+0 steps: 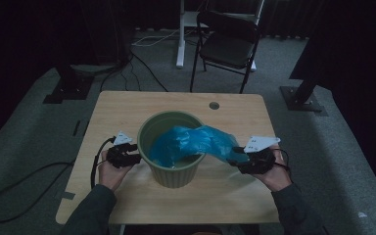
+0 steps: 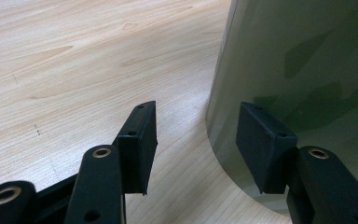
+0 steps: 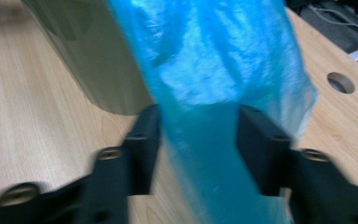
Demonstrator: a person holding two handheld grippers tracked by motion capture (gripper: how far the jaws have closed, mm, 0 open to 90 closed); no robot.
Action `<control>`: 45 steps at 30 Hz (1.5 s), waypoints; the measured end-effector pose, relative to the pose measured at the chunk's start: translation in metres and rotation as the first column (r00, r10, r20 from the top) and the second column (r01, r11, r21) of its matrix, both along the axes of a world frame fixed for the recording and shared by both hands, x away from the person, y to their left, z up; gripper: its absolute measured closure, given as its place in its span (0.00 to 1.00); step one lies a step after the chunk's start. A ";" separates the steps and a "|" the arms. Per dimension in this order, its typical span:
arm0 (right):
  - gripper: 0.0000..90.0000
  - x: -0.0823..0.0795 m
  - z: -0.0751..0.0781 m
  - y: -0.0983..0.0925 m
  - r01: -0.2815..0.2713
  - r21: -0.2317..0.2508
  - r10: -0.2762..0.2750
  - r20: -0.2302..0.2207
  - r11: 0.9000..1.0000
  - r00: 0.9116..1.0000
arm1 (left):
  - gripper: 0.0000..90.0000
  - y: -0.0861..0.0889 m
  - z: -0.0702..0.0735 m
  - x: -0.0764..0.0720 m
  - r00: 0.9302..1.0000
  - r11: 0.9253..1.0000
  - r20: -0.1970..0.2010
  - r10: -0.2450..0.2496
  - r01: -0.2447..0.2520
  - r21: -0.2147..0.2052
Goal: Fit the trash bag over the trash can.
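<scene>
A ribbed green bin point(image 1: 172, 172) stands in the middle of the wooden table point(image 1: 122, 107). A blue plastic bag point(image 1: 196, 141) lies partly inside it and spills over the right rim. My right gripper point(image 1: 236, 159) sits at the bin's right side. In the right gripper view its jaws point(image 3: 198, 140) stand apart, with the hanging bag point(image 3: 205, 70) between them and the bin point(image 3: 98, 56) behind. My left gripper point(image 1: 136, 152) rests by the bin's left wall. In the left gripper view it is open point(image 2: 200, 140), with the edge of the bin's wall point(image 2: 307, 60) between its jaws.
The table has a round cable hole point(image 1: 214, 105) near its far edge. A black folding chair point(image 1: 227, 44) stands behind the table on the grey carpet. Cables point(image 1: 24, 191) trail across the floor at the left, and dark stand bases point(image 1: 303, 100) sit on both sides.
</scene>
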State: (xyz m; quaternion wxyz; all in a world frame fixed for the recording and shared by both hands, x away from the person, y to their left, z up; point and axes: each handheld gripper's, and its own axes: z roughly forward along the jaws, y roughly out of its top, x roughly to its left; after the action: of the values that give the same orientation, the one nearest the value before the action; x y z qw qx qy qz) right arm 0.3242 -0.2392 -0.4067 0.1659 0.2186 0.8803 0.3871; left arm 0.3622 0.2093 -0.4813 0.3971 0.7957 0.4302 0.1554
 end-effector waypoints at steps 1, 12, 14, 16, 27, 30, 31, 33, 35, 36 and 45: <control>0.70 0.001 0.000 0.000 0.001 0.000 -0.001 -0.002 1.000 1.000 | 0.53 0.000 0.000 -0.001 1.000 1.000 0.001 0.001 -0.001 0.000; 1.00 0.010 0.011 0.004 -0.026 0.035 0.026 0.010 0.999 1.000 | 0.53 0.004 0.004 -0.009 1.000 1.000 0.015 -0.007 0.008 -0.005; 1.00 0.010 0.013 0.004 -0.028 0.038 0.027 0.014 0.999 1.000 | 0.53 0.004 0.004 -0.008 1.000 1.000 0.009 -0.012 0.012 -0.022; 1.00 0.011 0.016 0.004 -0.030 0.042 0.029 0.016 0.999 0.999 | 0.54 0.002 0.005 -0.008 1.000 1.000 0.018 -0.010 0.011 -0.010; 1.00 0.020 0.036 0.008 -0.026 0.034 0.023 0.079 0.999 0.997 | 0.54 -0.005 0.007 -0.007 0.999 1.000 0.039 -0.015 0.014 0.018; 1.00 0.020 0.042 0.011 -0.041 0.036 0.038 0.089 0.998 0.995 | 0.54 -0.009 0.008 -0.003 0.999 1.000 0.038 -0.021 0.021 0.020; 1.00 0.020 0.044 0.013 -0.048 0.039 0.045 0.091 0.998 0.995 | 0.54 -0.010 0.008 -0.002 0.999 1.000 0.037 -0.021 0.021 0.019; 1.00 0.018 0.048 0.016 -0.074 0.050 0.069 0.101 0.996 0.993 | 0.54 -0.011 0.008 -0.001 0.999 1.000 0.035 -0.024 0.024 0.015; 1.00 0.017 0.051 0.018 -0.089 0.055 0.083 0.105 0.995 0.991 | 0.54 -0.009 0.009 -0.001 0.999 1.000 0.036 -0.025 0.025 0.006; 1.00 0.015 0.053 0.019 -0.104 0.059 0.097 0.107 0.993 0.989 | 0.54 -0.009 0.010 -0.001 0.999 1.000 0.036 -0.023 0.023 0.004; 1.00 0.009 0.058 0.022 -0.205 0.084 0.196 0.100 0.975 0.975 | 0.54 0.002 0.024 -0.005 0.998 0.997 0.055 -0.014 0.018 -0.077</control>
State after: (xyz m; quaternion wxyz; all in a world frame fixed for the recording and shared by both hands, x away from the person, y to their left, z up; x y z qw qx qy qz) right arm 0.3329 -0.2173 -0.3491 0.1557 0.1182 0.8702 0.4523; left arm 0.3570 0.2114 -0.4575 0.4403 0.7785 0.4188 0.1570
